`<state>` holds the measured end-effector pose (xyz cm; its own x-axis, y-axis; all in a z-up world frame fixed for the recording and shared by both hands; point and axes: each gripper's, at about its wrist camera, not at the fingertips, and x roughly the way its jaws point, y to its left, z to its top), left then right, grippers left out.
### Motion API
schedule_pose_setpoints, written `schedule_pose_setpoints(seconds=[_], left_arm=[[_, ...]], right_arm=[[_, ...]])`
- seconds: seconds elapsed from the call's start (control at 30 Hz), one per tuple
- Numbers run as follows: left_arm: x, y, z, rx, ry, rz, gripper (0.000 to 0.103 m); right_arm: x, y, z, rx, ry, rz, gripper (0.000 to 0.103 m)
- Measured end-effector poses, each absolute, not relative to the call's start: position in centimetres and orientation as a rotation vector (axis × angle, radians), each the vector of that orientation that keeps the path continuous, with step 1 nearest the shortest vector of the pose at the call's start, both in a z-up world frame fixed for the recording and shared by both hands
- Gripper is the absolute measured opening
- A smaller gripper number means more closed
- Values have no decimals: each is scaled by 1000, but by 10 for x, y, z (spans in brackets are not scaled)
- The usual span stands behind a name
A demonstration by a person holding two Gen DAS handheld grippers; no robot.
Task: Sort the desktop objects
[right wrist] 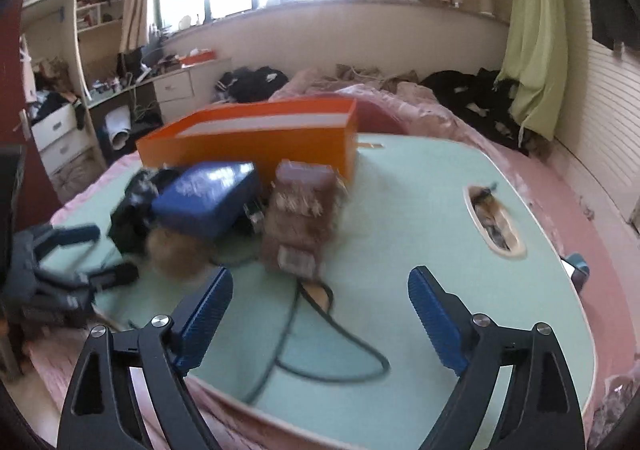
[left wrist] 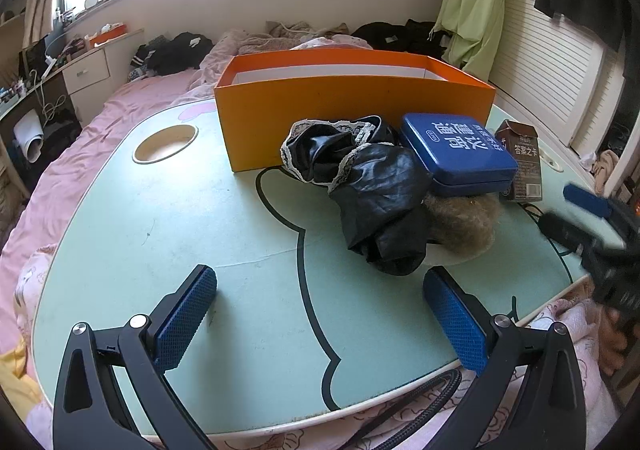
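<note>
The right gripper [right wrist: 320, 314], jaws wide and empty, is nearer the brown box [right wrist: 300, 218], apparently upright near the lap table [right wrist: 440, 210] right edge; left gripper [left wrist: 320, 314] likewise open.

A pale green lap table [left wrist: 160, 242] is sitting ahead of the jaws, bearing an orange box [left wrist: 352, 122], black cloth [left wrist: 376, 186], brown carton [left wrist: 524, 162] and cable [right wrist: 320, 346].

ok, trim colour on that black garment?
White lace edging on the black garment; clearest in the left wrist view.
</note>
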<state>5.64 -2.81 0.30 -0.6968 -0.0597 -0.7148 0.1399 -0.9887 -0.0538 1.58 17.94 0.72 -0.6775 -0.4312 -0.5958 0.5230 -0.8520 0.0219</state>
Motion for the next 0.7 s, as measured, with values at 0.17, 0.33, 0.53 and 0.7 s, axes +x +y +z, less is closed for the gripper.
schedule_pose_setpoints(seconds=[0.17,0.33,0.53,0.7], left_arm=[[58,-29,4,1171,152,-2792,103],[57,-29,3,1171,150,-2791,103],[57,-29,3,1172,151,-2791,103],[57,-29,3,1172,151,-2790,103]], right_arm=[[20,182,-5,750,223,-2530,102],[21,183,-6,737,221,-2529,102],[21,185,-6,733,220,-2529,102],[21,184,-5,734,220,-2529,102]])
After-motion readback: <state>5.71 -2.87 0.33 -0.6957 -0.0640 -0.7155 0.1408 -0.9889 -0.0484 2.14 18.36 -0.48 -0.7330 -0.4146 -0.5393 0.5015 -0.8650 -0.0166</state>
